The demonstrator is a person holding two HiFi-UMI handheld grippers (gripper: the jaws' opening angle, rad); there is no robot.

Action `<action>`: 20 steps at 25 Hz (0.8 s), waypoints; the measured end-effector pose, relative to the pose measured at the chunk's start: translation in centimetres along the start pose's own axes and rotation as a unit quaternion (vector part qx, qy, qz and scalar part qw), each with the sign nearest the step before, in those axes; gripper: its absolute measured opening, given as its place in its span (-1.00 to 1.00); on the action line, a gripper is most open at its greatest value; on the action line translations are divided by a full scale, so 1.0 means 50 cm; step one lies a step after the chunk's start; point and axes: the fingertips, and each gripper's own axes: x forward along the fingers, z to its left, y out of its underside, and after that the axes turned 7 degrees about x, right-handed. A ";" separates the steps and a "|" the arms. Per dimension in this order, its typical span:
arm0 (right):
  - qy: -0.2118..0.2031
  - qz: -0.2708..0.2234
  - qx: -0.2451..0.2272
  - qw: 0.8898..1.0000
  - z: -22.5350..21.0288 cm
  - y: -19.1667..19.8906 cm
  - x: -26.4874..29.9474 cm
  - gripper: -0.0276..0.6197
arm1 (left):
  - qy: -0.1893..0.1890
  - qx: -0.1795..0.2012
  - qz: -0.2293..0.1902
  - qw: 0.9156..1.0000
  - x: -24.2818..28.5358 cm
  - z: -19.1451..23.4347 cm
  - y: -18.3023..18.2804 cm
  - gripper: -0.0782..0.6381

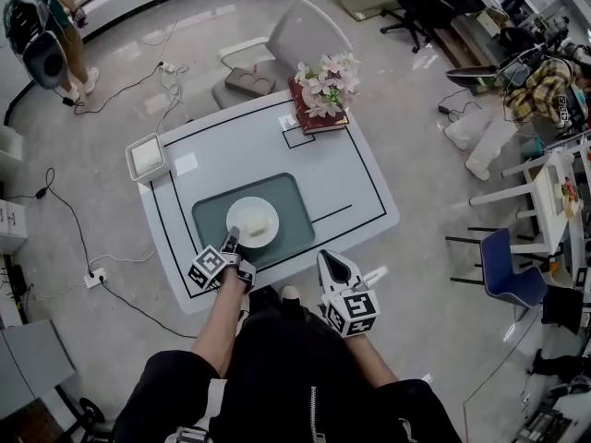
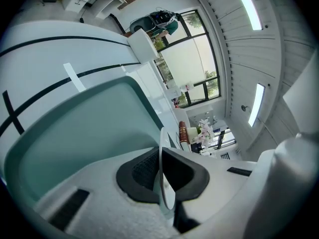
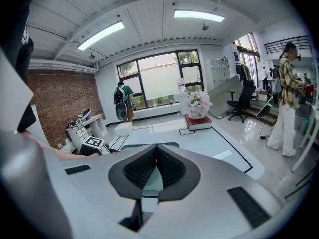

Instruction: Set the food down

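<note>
I had the left gripper (image 1: 231, 239) clamped on the near rim of the white plate (image 1: 247, 210), which carried the food (image 1: 262, 221) over the green placemat (image 1: 297, 201). The right gripper (image 1: 327, 258) hung closed on nothing, just off the table's (image 1: 365, 187) near edge. The flowers (image 1: 325, 83) stood well apart at the far edge.
</note>
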 end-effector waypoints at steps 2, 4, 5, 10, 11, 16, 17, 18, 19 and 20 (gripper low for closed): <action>0.004 0.000 0.003 1.000 -0.003 0.002 -0.003 -0.89 | -0.006 0.004 0.005 1.000 0.003 0.005 0.004 -0.74; 0.007 -0.001 0.005 1.000 -0.006 0.003 -0.005 -0.89 | -0.015 0.010 0.010 1.000 0.007 0.012 0.008 -0.74; 0.008 -0.001 0.007 1.000 -0.007 0.004 -0.006 -0.89 | -0.020 0.011 0.011 1.000 0.007 0.016 0.011 -0.74; 0.009 0.003 0.009 1.000 -0.008 0.011 -0.013 -0.89 | -0.031 0.012 0.012 0.999 0.005 0.024 0.019 -0.74; 0.008 0.004 0.009 1.000 -0.007 0.011 -0.013 -0.89 | -0.033 0.013 0.013 0.999 0.005 0.025 0.019 -0.74; 0.001 0.004 0.008 1.000 0.000 0.011 -0.008 -0.89 | -0.042 0.012 0.018 0.999 0.010 0.037 0.021 -0.73; 0.000 0.004 0.007 1.000 0.002 0.012 -0.008 -0.89 | -0.043 0.014 0.017 0.999 0.010 0.038 0.020 -0.73; -0.001 0.004 0.006 1.000 0.003 0.012 -0.009 -0.89 | -0.042 0.017 0.016 0.999 0.010 0.037 0.020 -0.73; -0.001 0.003 0.006 1.000 0.004 0.013 -0.010 -0.89 | -0.042 0.023 0.015 0.999 0.008 0.034 0.019 -0.73; -0.002 0.003 0.005 1.000 0.004 0.013 -0.012 -0.89 | -0.042 0.031 0.014 0.999 0.006 0.030 0.019 -0.73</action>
